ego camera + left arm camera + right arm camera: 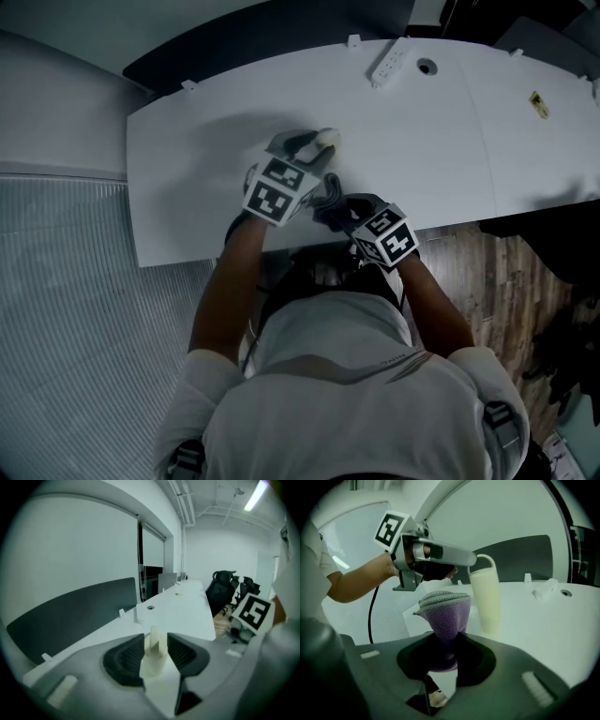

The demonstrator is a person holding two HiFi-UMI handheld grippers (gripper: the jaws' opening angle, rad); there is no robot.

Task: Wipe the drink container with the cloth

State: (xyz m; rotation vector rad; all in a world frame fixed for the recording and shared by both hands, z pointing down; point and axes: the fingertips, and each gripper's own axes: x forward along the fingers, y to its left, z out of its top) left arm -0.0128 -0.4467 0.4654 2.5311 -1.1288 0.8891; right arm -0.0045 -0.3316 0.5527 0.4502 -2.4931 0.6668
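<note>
A cream drink container with a loop handle stands upright on the white table; it also shows in the head view. My left gripper is at its top. The pale handle sits between the jaws with thin gaps on both sides, so the gripper is open. From the right gripper view, the left gripper reaches the container from the left. My right gripper is shut on a bunched purple cloth, held just left of the container and close to it. The cloth looks dark in the head view.
A white power strip and a round cable hole lie at the table's far side, before a dark partition. Black office chairs stand beyond the table's end. The person stands at the near table edge.
</note>
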